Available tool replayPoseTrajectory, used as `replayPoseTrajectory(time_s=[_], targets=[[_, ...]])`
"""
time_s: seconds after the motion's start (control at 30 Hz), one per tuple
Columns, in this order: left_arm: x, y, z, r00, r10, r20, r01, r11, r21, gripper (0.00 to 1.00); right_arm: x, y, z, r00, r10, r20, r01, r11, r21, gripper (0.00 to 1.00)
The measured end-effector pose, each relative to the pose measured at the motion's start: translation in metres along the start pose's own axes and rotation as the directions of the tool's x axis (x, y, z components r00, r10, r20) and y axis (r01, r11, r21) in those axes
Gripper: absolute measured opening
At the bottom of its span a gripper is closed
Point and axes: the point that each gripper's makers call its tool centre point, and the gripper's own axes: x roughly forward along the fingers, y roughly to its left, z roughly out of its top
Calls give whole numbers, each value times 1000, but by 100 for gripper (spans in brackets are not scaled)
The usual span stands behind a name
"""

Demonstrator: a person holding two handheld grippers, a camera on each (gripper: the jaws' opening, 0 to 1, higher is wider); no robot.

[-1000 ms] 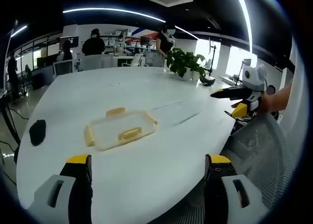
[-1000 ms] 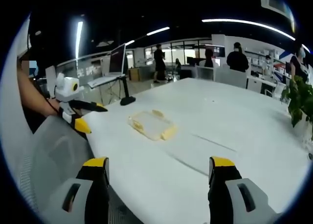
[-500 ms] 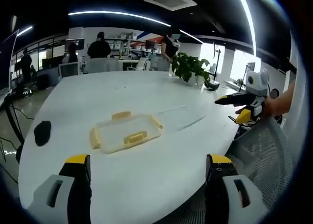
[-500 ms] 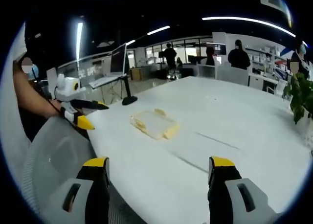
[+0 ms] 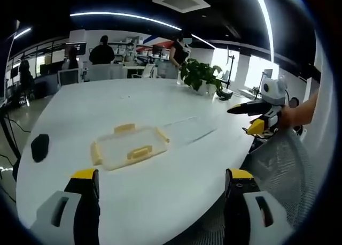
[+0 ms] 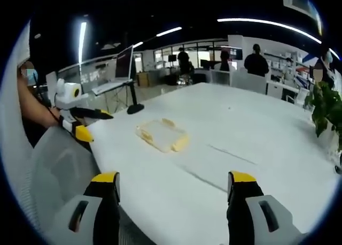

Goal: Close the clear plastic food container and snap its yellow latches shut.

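On the white surface (image 5: 176, 95) in the left gripper view, going left to right: a dark object (image 5: 39, 147) lies near the left edge; the clear plastic container (image 5: 128, 147) sits left of centre w/ its lid resting on top, lying flat; yellow latches (image 5: 139, 152) stick out on its sides, one on the near side, one at the far side, others at the ends; whether any is snapped down can't be told at this size; a potted plant (image 5: 200, 75) stands at the far side of the surface; the right tool (image 5: 243, 119) enters from the right, held in a hand (image 5: 291, 117), off the surface edge and well apart from the container, jaws spread w/ nothing between; a mesh chair back (image 5: 283, 173) fills the lower right. Left tool (image 5: 160, 178) own jaws rise at the bottom, wide apart, empty, short of the container. People (image 5: 101, 47) stand in the office bkgd.

Right gripper view, left to right: the left tool (image 6: 99, 124) w/ a hand, jaws apart, just beside the surface edge; a monitor (image 6: 124, 63) on a stand behind; the container sits near centre-left; the plant at far right; right tool's own jaws wide, holding nothing.
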Motion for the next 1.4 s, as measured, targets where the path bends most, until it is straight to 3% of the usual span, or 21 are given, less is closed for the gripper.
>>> replayPoseTrajectory(time_s=[0.17, 0.47, 0.73, 1.4], targets=[[-2, 1, 1, 1000, -2, 6, 2, 1000, -24, 99, 1, 3, -1, 1000, 12, -20, -13, 1000, -24, 83], [-4, 0, 1, 1000, -23, -17, 24, 1000, 12, 97, 11, 7, 6, 998, 45, -47, -49, 995, -86, 80], [-3, 11, 0, 999, -34, -33, 34, 999, 3, 94, 20, 9, 9, 995, 70, -64, -76, 992, -96, 78], [7, 31, 2, 990, -98, -100, 105, 992, 65, 90, 44, 11, 16, 982, 135, -129, -154, 976, -152, 75]])
